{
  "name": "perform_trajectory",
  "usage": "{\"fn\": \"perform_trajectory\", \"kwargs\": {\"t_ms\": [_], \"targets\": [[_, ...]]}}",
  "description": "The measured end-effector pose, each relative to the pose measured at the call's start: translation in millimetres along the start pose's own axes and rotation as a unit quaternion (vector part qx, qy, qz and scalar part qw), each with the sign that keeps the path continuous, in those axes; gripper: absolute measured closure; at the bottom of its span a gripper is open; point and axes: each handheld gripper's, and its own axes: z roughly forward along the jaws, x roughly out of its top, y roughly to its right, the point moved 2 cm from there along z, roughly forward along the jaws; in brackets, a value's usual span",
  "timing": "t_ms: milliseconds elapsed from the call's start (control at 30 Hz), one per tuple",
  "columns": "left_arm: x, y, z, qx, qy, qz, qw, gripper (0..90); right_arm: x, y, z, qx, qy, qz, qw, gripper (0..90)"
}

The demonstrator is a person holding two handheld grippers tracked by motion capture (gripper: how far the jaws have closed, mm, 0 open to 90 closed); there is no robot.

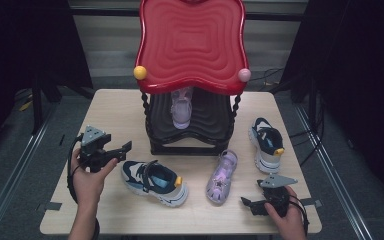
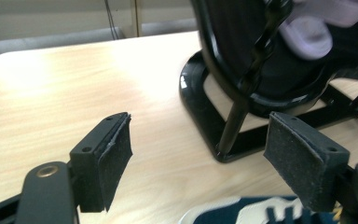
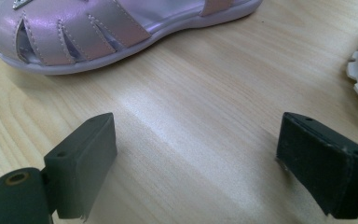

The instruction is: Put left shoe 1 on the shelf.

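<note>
Navy-and-white sneaker (image 1: 155,181) is lying on its side on the bench (image 1: 120,112) — left hand-held gripper (image 1: 126,148) is hovering beside it, jaws wide, gripping nothing.

The table (image 1: 130,107) is pale wood-grain laminate, smooth with a soft sheen. The shoe rack's red top (image 1: 191,40) looks like glossy ribbed plastic, its black frame (image 2: 200,107) shiny too. The lilac sandal (image 3: 84,32) has pearly, stitched faux leather. The left gripper's pads (image 2: 116,154) are rough, matt foam.
</note>
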Motion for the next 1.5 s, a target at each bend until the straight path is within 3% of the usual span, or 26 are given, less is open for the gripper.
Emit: {"fn": "perform_trajectory", "kwargs": {"t_ms": [400, 733, 1200, 1500], "targets": [[-31.0, -22.4, 0.6, 0.023, -0.03, -0.021, 0.9991, 22.2, 0.0, 0.0, 0.0, 0.0, 0.0, 0.0, 1.0, 11.3], [-53.1, -33.7, 1.3, 0.044, -0.053, -0.024, 0.9973, 22.2, 0.0, 0.1, 0.0, 0.0, 0.0, -0.001, 1.0, 11.3], [-81.4, -36.8, 6.0, 0.063, -0.087, -0.021, 0.994, 22.2, 0.1, 0.0, 0.0, 0.0, 0.0, 0.0, 1.0, 11.3], [-87.1, -34.6, 9.1, 0.067, -0.101, -0.011, 0.9926, 22.3, 1.9, -1.2, 1.0, 0.01, 0.006, 0.006, 0.9999, 13.6]]}}
